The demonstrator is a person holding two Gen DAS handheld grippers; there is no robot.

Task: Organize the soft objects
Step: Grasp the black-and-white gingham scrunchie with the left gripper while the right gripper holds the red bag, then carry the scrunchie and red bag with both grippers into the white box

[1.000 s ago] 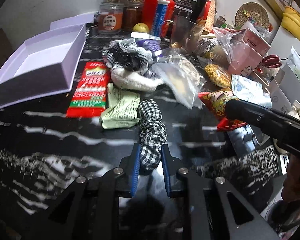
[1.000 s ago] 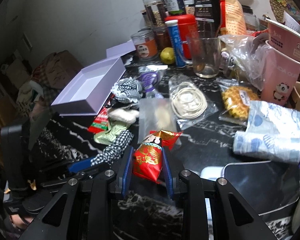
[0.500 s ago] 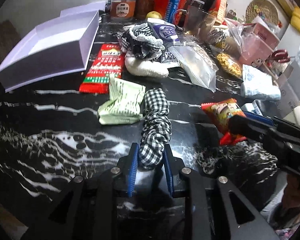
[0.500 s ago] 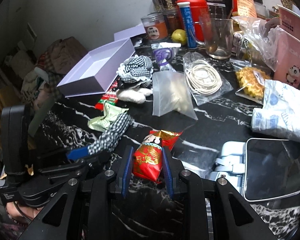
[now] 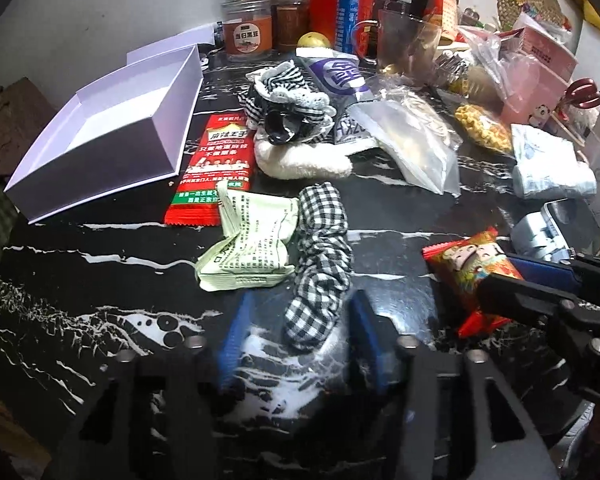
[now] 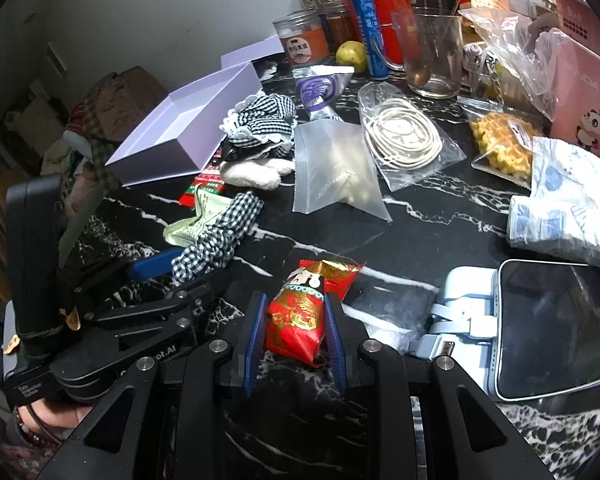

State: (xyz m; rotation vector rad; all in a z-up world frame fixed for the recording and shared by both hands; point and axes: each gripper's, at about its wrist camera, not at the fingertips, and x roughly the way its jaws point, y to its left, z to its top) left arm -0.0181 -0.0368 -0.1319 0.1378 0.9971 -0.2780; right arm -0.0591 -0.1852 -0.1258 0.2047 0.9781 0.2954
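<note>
Left gripper: the left gripper (image 5: 300, 344) sits low over the counter (image 5: 100, 280), and its jaws have just been opening; the blue pads now stand apart on either side of the near end of the checked scrunchie (image 5: 320, 264), neither pad pressing on it.
Checked scrunchie: it lies flat on the counter, running from between the pads up toward 12 o'clock in the left wrist view, its left edge touching the pale green packet (image 5: 248, 244).
Right gripper: the right gripper (image 6: 296, 340) is closed narrowly on the red snack packet (image 6: 300, 316), both blue pads pressed against the packet's sides.
Red snack packet: its top end pokes out past the fingertips toward 12 o'clock in the right wrist view; in the left wrist view it shows at 3 o'clock.
Lavender box: the open lavender box (image 5: 100, 132) stands at 10 o'clock in the left wrist view, with a long red packet (image 5: 216, 168) just beside its right wall.
Other soft things: a frilled checked scrunchie (image 5: 288, 96) rests on a white fluffy piece (image 5: 304, 164) at 12 o'clock, beyond the green packet.
Phone: a phone (image 6: 556, 328) in a pale blue holder lies at 3 o'clock in the right wrist view.
</note>
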